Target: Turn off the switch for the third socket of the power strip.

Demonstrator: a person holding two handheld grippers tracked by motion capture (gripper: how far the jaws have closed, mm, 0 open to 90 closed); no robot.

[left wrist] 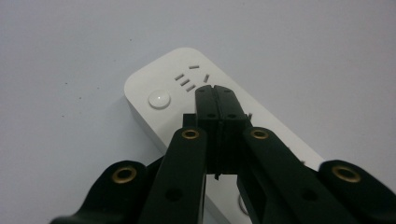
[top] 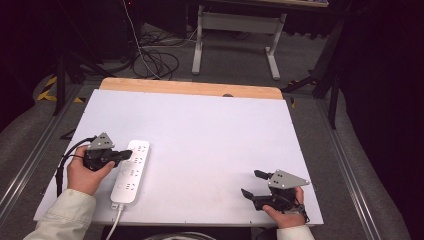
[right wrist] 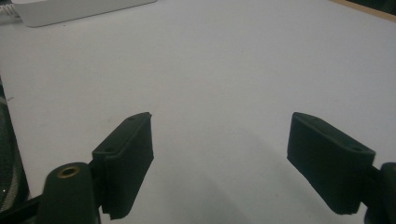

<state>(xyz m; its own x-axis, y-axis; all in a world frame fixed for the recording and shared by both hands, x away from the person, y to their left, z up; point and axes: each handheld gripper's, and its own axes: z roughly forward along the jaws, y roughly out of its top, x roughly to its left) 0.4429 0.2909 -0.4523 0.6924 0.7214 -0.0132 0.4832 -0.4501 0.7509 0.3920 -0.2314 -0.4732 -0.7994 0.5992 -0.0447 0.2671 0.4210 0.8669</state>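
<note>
1. White power strip [top: 131,171] lying lengthwise at the table's [top: 210,130] left edge, cord trailing off the near side; round button [left wrist: 159,99] at the far end.
2. Left gripper [left wrist: 215,88] clenched empty, tips poised over the sockets beside that button; probably about to press it, needing a short shift and downward push.
3. Right gripper [top: 252,184] spread wide, idle, well apart.

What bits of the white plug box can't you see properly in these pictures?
- Left gripper view: the shut fingers of the left gripper cover the middle of the power strip; whether they touch it cannot be told.
- Right gripper view: the top edge cuts off most of the power strip.
- High view: the cord runs off the bottom edge, so its plug is out of sight; the sockets are too small to count.
</note>
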